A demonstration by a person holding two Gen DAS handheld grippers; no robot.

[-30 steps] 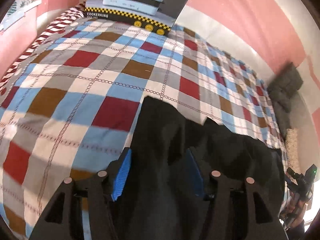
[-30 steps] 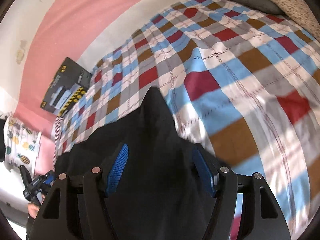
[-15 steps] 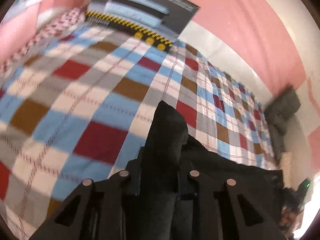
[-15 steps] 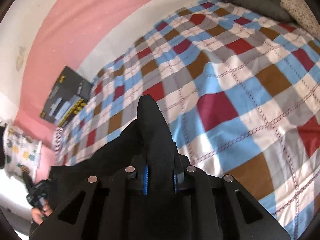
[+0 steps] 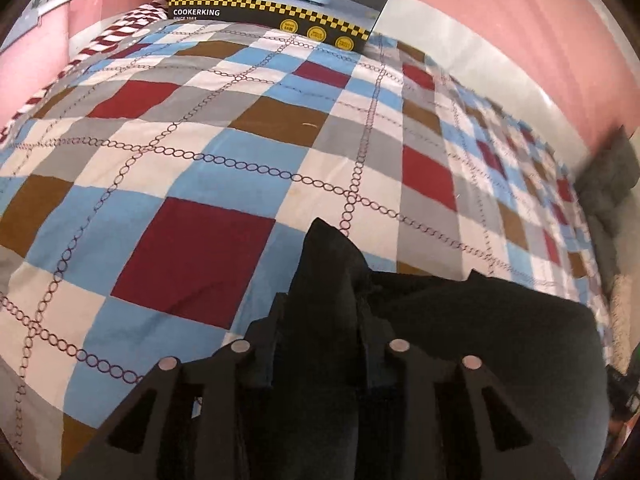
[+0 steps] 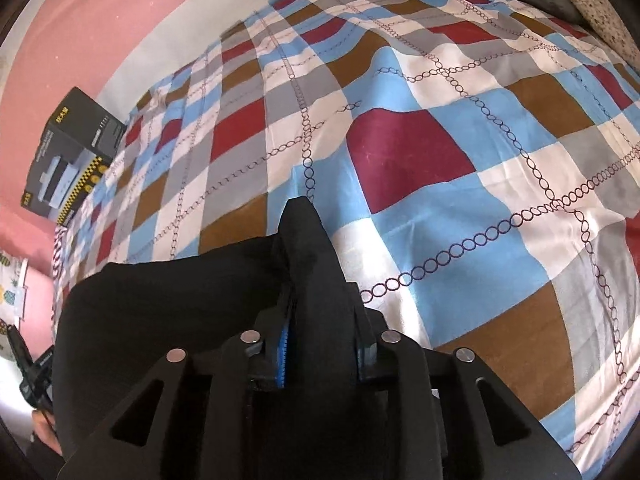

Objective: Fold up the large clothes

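A large black garment [image 5: 480, 320] hangs between my two grippers above the checked bedspread [image 5: 200, 160]. The left gripper [image 5: 320, 304] has one bunched corner of the cloth sticking up between its fingers. Its jaws are opening slightly, but the pads still press on the cloth. In the right wrist view the same black garment [image 6: 160, 300] stretches off to the left. The right gripper [image 6: 318, 312] pinches the other corner, with a blue pad [image 6: 283, 354] showing beside the cloth. Its jaws are also opening a little around the fabric.
The checked bedspread [image 6: 440, 160] fills most of both views. A dark appliance box [image 5: 280, 4] leans on the pink wall at the bed's far end, seen also as the box [image 6: 68, 160]. Grey pillows [image 5: 612, 184] lie at the right end.
Both grippers stood wide around the black cloth, then closed on its corners. They have since sunk toward the bedspread, which now looks nearer and larger.
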